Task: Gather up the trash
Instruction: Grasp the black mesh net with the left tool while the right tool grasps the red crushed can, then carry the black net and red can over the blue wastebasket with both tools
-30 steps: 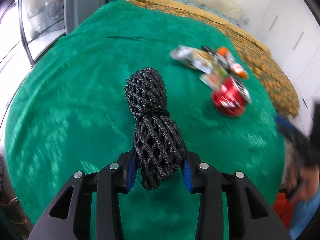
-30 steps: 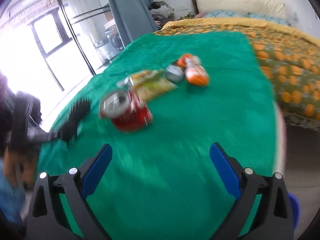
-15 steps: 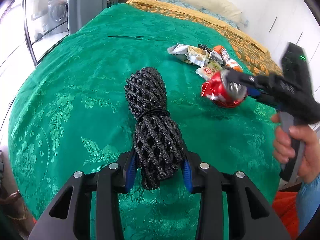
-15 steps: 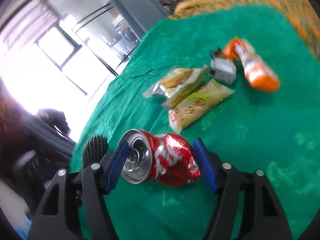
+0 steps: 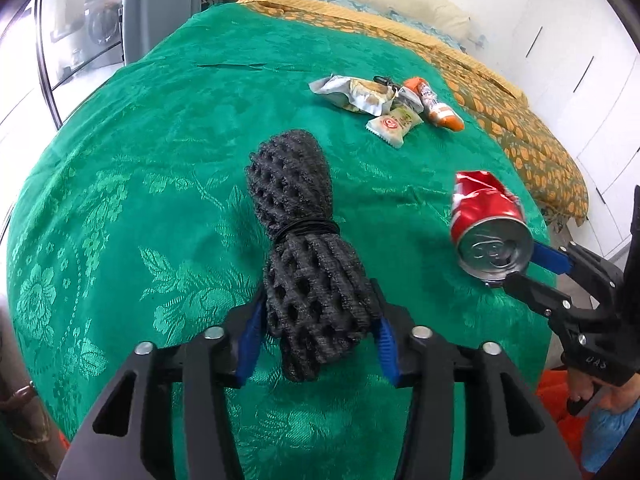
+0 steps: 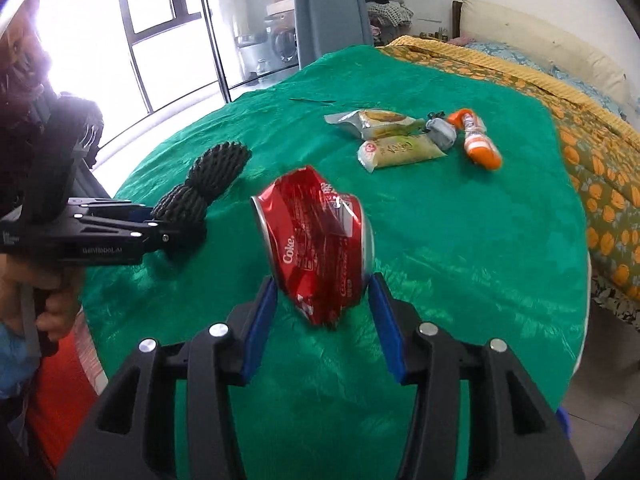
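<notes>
The left gripper (image 5: 316, 340) sits low over the green cloth (image 5: 120, 200) with a black mesh bundle (image 5: 308, 248) between its blue pads. Its jaws have just been opening. In the left wrist view the near end of the bundle fills the gap and both pads lie against its sides; whether they press on it cannot be told. The bundle is tied at its waist by a thin black band, and its far half rests on the cloth.

The right gripper (image 6: 322, 320) is closed on a crushed red can (image 6: 316, 248). Its jaws have opened slightly within the last moment, but the can remains between them. In the right wrist view the can is tilted, its lower end between the pads. In the left wrist view the can (image 5: 486, 228) is held clear of the cloth near the right edge, silver end toward the camera, with the right gripper (image 5: 520, 268) clamped at that end and a hand (image 5: 600, 396) on the grip below.

Further back on the cloth lies a loose group of litter: a silver snack wrapper (image 6: 372, 122), a pale green packet (image 6: 400, 152) touching it, a small grey item (image 6: 440, 132) and an orange tube (image 6: 478, 144) just beside them. This group lies well apart from both grippers. An orange-patterned bedspread (image 6: 600, 168) lies beyond the cloth.
</notes>
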Motion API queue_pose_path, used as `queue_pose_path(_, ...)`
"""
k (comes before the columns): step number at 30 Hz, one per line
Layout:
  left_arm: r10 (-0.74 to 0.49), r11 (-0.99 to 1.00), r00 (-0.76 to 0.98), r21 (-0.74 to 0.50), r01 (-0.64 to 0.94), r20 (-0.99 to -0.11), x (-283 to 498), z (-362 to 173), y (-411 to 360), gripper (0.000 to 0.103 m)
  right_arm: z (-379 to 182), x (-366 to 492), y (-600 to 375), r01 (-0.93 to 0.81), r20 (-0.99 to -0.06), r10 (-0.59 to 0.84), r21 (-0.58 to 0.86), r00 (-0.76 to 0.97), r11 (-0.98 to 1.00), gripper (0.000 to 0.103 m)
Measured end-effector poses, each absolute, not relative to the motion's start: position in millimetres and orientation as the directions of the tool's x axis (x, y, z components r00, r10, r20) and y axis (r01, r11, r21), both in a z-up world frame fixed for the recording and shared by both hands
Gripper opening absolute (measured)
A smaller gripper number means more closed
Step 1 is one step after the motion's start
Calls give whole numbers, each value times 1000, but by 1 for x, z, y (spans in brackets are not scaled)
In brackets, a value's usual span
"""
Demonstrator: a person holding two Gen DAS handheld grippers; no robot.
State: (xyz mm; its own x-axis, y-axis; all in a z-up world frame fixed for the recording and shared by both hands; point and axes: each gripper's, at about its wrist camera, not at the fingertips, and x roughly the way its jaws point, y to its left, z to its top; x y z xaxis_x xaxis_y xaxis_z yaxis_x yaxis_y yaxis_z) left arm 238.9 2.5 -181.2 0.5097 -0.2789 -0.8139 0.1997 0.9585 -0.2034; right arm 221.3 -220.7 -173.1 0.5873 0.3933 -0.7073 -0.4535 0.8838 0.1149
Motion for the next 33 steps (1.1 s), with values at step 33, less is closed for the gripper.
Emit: queue_pose_path(33,-242,961,508,-132,244,-827,260,-183,-10,43,-169,262,-195,-480,-755,400,128,520,868,48)
